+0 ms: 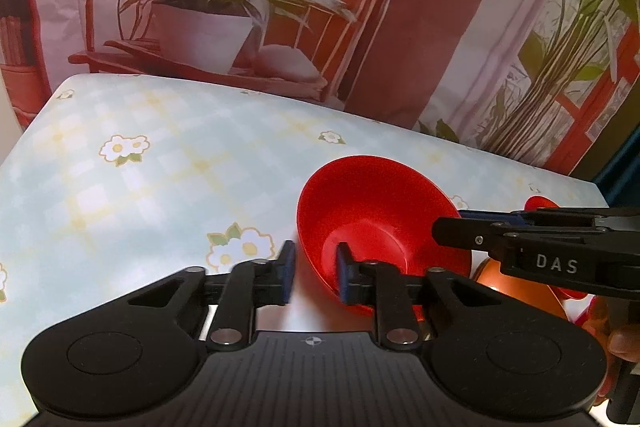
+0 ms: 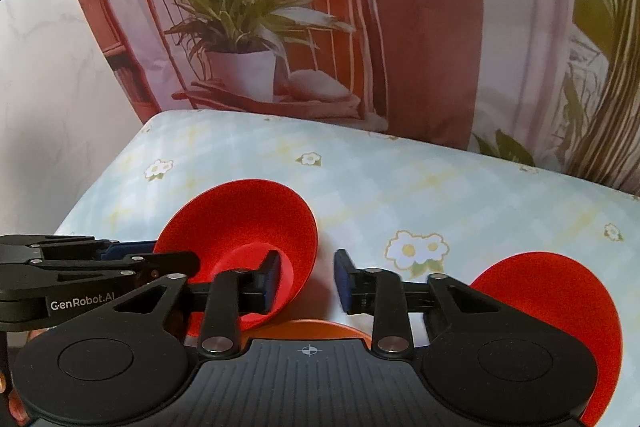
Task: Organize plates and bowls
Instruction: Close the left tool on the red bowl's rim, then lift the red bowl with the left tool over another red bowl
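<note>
From the left wrist view we see a counter covered in a pale blue checked cloth printed with white daisies, and behind it a printed backdrop showing a potted plant on a red chair. A glossy red plastic bowl sits tilted near the counter's right part, its inside bare. Our left gripper has its blue-padded fingers apart, straddling the near-left rim of that bowl, one pad outside and one inside; we cannot tell whether the pads touch the wall. The right gripper reaches in from the right over the bowl's right rim; from here we cannot tell how its jaws stand. Below it, right of the bowl, peeks an orange rounded dish, mostly hidden.

From the right wrist view we see the same counter, the backdrop, and a white wall to the left. The right gripper stands parted, its left finger inside the red bowl and its right one outside the rim. The left gripper comes in from the bowl's left. Only this view shows a red plate to the right of the bowl, and the orange dish just under the gripper.
</note>
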The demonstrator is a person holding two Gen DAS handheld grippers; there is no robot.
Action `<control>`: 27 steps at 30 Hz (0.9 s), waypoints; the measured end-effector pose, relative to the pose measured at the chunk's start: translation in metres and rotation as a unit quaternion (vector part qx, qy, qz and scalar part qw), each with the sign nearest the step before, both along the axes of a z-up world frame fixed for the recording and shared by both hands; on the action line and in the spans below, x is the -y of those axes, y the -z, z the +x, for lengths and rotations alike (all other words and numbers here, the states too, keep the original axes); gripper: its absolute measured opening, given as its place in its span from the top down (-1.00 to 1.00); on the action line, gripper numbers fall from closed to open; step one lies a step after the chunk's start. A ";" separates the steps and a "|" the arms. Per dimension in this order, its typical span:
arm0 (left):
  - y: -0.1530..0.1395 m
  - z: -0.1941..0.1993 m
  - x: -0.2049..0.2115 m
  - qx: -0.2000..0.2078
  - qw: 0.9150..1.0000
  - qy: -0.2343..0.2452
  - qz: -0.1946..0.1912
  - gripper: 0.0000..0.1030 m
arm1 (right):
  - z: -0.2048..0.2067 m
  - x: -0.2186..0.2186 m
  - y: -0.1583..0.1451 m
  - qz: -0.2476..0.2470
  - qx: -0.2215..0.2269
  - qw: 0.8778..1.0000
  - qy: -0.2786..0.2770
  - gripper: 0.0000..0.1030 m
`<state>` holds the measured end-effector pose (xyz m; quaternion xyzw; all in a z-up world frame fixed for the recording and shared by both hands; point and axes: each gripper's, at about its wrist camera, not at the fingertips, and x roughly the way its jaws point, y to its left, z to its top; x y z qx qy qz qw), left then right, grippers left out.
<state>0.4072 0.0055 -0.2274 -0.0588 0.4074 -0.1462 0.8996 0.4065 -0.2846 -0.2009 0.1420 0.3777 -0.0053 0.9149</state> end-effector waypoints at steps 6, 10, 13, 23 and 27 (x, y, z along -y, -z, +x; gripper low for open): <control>-0.011 -0.005 0.002 0.015 1.000 0.005 0.011 0.68 | -0.004 -0.002 -0.004 0.003 0.010 1.000 0.004 0.80; -0.024 -0.010 0.001 0.029 1.000 0.001 0.010 0.68 | -0.008 -0.002 -0.012 0.009 0.025 1.000 0.010 0.81; -0.037 -0.016 0.002 0.040 0.999 0.000 0.014 0.68 | -0.012 -0.002 -0.022 0.013 0.039 0.999 0.012 0.81; -0.075 -0.043 0.021 0.068 0.997 0.018 0.024 0.67 | -0.047 0.004 -0.058 0.022 0.075 0.997 0.024 0.81; -0.085 -0.060 0.034 0.076 0.996 0.030 0.026 0.67 | -0.069 0.010 -0.071 0.020 0.089 0.995 0.029 0.81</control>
